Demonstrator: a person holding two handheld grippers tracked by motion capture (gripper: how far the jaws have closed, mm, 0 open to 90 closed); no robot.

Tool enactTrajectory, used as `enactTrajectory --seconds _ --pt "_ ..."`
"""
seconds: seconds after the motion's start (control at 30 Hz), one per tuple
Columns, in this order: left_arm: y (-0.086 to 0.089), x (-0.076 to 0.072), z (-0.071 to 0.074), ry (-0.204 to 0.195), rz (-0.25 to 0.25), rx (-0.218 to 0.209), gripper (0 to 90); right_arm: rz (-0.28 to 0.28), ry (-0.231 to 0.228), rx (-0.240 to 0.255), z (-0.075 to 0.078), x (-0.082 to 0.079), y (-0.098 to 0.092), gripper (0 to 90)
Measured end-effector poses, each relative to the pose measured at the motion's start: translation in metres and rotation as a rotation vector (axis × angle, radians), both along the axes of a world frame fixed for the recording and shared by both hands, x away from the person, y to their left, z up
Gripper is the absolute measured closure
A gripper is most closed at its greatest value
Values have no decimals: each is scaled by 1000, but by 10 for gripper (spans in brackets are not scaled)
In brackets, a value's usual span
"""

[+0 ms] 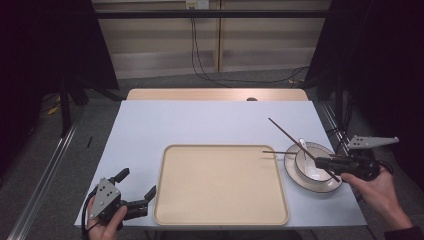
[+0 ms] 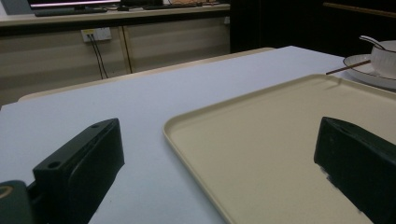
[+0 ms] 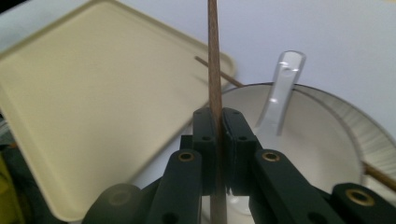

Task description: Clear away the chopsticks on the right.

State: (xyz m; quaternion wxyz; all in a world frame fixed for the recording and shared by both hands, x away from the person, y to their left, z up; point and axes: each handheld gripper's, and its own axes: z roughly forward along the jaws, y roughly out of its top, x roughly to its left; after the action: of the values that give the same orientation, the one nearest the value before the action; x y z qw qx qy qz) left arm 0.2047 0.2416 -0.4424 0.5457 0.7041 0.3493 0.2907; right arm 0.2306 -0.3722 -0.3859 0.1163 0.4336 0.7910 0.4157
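One thin, stiff, light chopstick (image 3: 214, 60) is pinched in the right tongs (image 1: 334, 163) over the bowl (image 1: 312, 165), right of the tray (image 1: 220, 185). It is judged slippery; a mid-shaft grip is suggested. The left tongs (image 1: 136, 192) are held wide, left of the tray.

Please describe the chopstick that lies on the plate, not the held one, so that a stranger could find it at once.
Start from the large beige rectangular tray and look past its right edge to the round white plate with a dark rim, under a white bowl. The thin brown wooden chopstick lies flat from the plate onto the tray's corner. The other chopstick is pinched in the right tongs.
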Motion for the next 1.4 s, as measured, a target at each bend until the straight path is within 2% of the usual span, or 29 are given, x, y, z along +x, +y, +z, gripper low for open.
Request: enactTrajectory --seconds 0.07,0.17,0.23,0.27,0.33,0.43,0.77,0.87,0.93,1.07,1.13,1.17,1.27,1.37,1.4 --pt "0 0 0 -5 1 9 15 -1 -12 10 -1 -9 8 847" --pt "0 0 0 -7 3 6 15 1 -2 44 -3 -21 19 847" --pt "0 0 1 -16 10 19 14 8 33 68 -7 -27 27 847" --pt "-1 0 1 -18 9 13 14 -13 43 74 -9 -29 31 848" --pt "0 0 1 -19 13 12 14 -18 65 100 -14 -33 38 847" --pt "2 1 1 -16 14 -2 14 -45 90 136 -22 -36 49 847" --pt "1 1 1 -17 12 -13 14 -77 181 197 -43 -33 86 847" --pt "1 1 1 -14 14 -20 15 -77 221 193 -50 -31 97 847" --pt "1 1 1 -14 11 -13 14 -75 235 172 -57 -29 103 847" --pt "-1 1 0 -10 7 -18 14 -86 252 142 -66 -26 111 847" --pt "0 1 0 -11 4 -7 15 -85 260 125 -69 -24 113 847" --pt "-1 1 0 -11 8 -20 14 -89 258 114 -71 -23 115 847" --pt "0 2 0 -7 4 -7 14 -94 267 70 -78 -21 120 847" --pt "2 2 0 -12 14 4 15 -98 293 46 -82 -18 123 847" --pt "1 2 0 -4 13 -4 15 -94 295 45 -84 -17 124 846"
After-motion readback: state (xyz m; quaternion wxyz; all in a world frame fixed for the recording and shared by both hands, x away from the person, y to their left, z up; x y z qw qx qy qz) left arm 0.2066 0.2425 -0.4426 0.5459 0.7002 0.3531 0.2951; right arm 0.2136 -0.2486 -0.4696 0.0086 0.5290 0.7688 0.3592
